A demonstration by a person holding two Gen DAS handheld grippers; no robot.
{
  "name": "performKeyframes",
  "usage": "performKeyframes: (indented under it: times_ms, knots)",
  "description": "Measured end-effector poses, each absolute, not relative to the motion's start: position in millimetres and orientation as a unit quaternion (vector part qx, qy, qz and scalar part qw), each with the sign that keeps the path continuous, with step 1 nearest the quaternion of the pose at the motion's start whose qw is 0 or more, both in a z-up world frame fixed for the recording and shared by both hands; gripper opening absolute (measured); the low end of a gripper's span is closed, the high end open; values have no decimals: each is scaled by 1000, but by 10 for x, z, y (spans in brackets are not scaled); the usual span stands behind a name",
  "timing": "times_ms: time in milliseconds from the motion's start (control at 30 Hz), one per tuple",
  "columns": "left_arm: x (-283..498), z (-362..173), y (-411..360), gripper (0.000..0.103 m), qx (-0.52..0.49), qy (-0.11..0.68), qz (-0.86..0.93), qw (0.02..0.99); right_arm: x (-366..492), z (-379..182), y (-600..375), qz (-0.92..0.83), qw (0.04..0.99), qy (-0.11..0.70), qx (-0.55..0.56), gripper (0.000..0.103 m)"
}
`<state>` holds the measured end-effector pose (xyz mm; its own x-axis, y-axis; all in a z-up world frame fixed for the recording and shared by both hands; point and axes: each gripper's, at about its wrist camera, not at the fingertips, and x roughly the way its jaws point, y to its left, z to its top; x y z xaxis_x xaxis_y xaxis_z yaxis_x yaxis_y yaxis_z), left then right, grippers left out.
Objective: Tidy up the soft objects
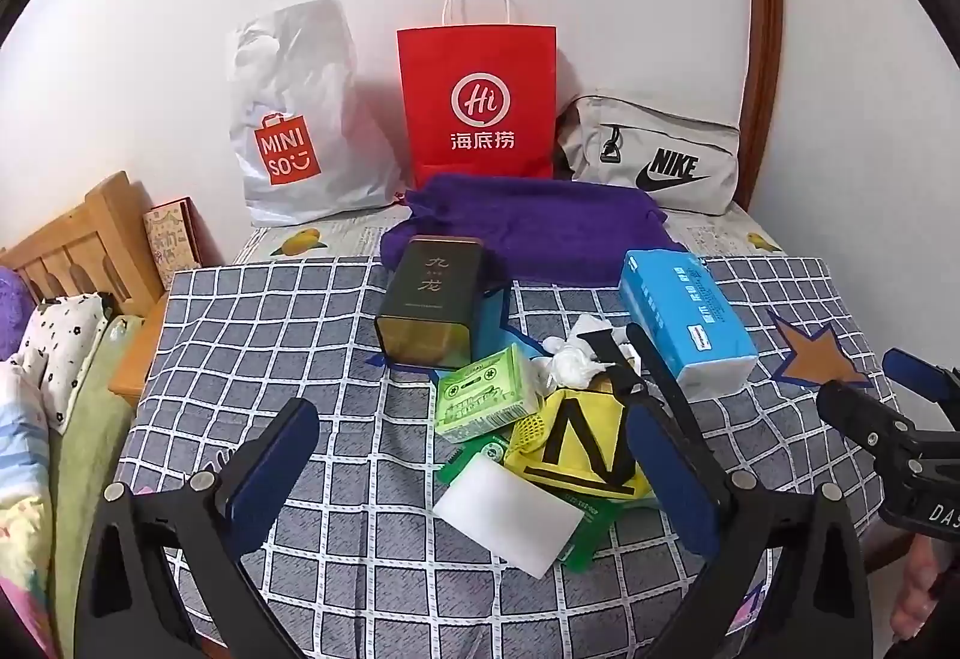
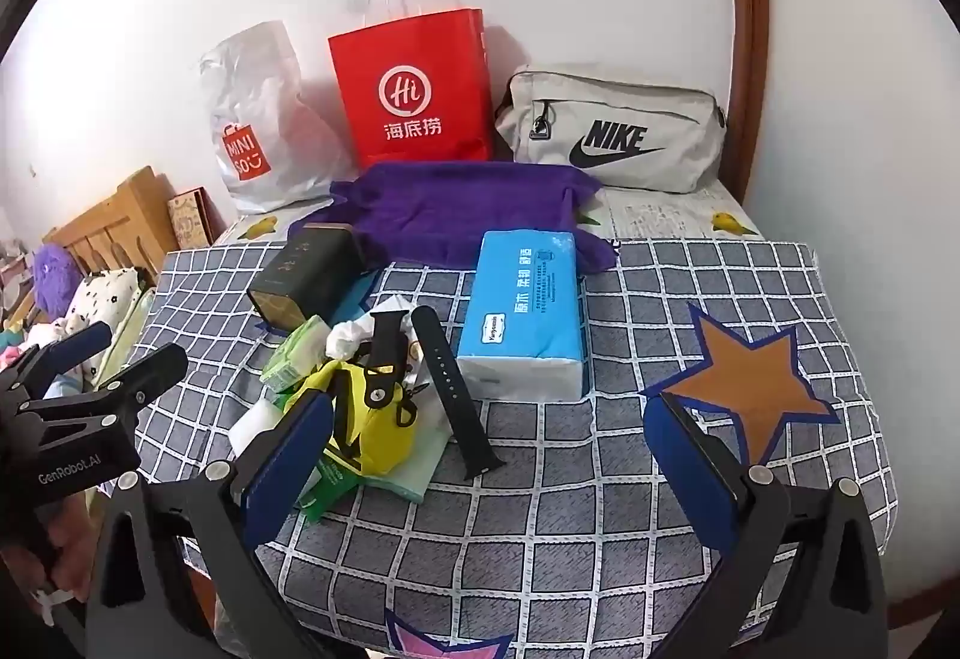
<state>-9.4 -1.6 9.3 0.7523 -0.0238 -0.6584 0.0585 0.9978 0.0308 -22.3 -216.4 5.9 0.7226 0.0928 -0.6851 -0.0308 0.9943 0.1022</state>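
Note:
A heap lies mid-table: a yellow pouch (image 1: 576, 449) (image 2: 372, 419), a green tissue pack (image 1: 486, 395) (image 2: 294, 359), a white sponge (image 1: 510, 515), crumpled white tissue (image 1: 570, 359) and a black watch strap (image 2: 456, 395). Behind it sit a blue tissue pack (image 1: 684, 317) (image 2: 528, 317), a dark tin (image 1: 432, 299) (image 2: 306, 275) and a purple towel (image 1: 528, 233) (image 2: 468, 215). My left gripper (image 1: 468, 413) hovers open in front of the heap, holding nothing. My right gripper (image 2: 489, 407) hovers open to the heap's right, in front of the blue pack, also empty.
A white Miniso bag (image 1: 288, 119), a red paper bag (image 1: 480, 101) and a grey Nike pouch (image 1: 654, 155) stand against the wall. The checked tablecloth (image 1: 300, 329) bears an orange star patch (image 2: 744, 389). A bed with pillows (image 1: 60, 347) lies left.

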Motion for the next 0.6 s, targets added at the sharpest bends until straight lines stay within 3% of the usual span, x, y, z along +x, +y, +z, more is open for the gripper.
performKeyframes:
  times_ms: [600]
  knots:
    - [-112, 82, -35, 103, 27, 349, -24, 937, -251, 77, -2165, 31, 928, 368, 48, 103]
